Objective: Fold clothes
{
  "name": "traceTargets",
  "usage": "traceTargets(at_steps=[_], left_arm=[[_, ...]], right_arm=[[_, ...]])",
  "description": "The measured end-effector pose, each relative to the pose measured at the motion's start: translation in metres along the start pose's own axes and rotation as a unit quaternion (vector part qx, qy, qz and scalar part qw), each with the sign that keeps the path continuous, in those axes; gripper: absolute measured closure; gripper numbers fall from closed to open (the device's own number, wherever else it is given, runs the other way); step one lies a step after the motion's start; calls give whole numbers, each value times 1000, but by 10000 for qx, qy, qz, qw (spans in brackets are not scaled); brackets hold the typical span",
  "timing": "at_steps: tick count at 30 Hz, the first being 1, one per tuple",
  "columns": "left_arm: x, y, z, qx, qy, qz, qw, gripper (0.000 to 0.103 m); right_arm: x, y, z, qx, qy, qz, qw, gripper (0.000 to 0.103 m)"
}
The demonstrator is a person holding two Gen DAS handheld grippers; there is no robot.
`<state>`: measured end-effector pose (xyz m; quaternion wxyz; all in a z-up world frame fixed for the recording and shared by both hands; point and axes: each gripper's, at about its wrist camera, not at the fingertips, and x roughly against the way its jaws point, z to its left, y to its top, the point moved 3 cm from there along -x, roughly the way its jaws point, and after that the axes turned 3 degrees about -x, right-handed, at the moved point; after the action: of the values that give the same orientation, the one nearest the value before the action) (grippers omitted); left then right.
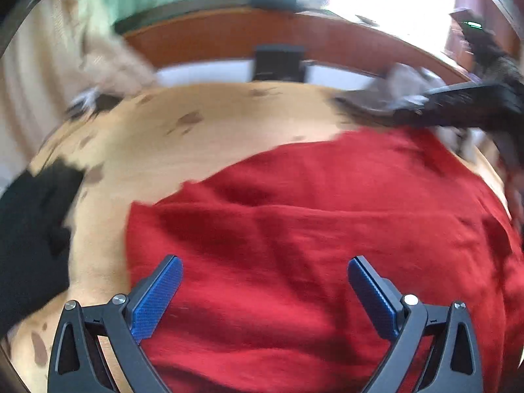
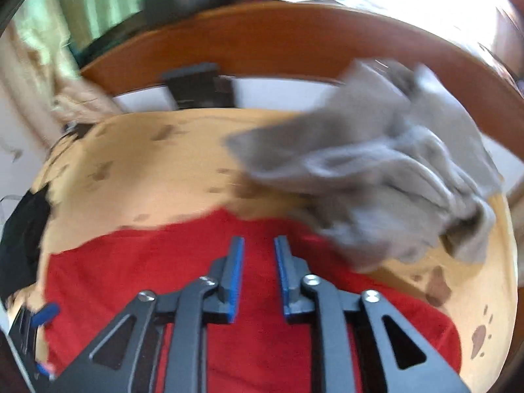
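Red garment (image 1: 311, 229) flat on bed, long axis side-to-side.

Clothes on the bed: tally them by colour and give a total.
Red: 1, the red garment spread in the middle.
Grey: 1, the crumpled grey garment at the far right.
Black: 1, the black garment at the left edge.
Total: 3.

Bed (image 1: 203, 144) (red garment (image 1: 294, 222), grey clothes (image 2: 376, 170))
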<state>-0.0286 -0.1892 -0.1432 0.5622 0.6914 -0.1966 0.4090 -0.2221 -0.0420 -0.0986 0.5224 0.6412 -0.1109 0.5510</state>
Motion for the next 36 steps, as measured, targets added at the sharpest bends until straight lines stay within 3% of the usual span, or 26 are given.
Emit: traceTargets(at_steps=[2, 4, 7, 10, 12, 17, 19, 23, 29, 36], left_arm=[[-6, 0, 11, 269, -76, 149, 9995, 0], [-6, -1, 13, 341, -142, 187, 9991, 0], [-4, -3, 7, 230, -104, 205, 9995, 0], [-9, -1, 1, 117, 18, 211, 9997, 0], [-10, -1, 1, 65, 67, 191, 9998, 0], [-12, 0, 4, 46, 78, 153, 9998, 0], [-13, 1, 4, 39, 91, 156, 9998, 0], [-15, 1, 4, 38, 92, 155, 9998, 0], [-15, 1, 5, 46, 75, 142, 9999, 0], [-14, 1, 5, 59, 45, 125, 9999, 0]], right_arm=[[-3, 0, 27, 259, 204, 116, 9994, 54], [-17, -4, 57, 614, 347, 354, 9969, 44], [-43, -21, 81, 1070, 180, 742, 9913, 42], [-57, -24, 94, 1456, -160, 539, 9877, 19], [-60, -19, 89, 1285, -130, 477, 9905, 11], [-37, -23, 74, 1100, -64, 391, 9931, 10], [-19, -31, 68, 1033, 36, 153, 9945, 10], [49, -63, 22, 518, 39, -339, 9981, 9], [120, -151, -65, -723, -615, -520, 9941, 7], [167, -239, -108, -1401, -1787, -545, 9723, 7]])
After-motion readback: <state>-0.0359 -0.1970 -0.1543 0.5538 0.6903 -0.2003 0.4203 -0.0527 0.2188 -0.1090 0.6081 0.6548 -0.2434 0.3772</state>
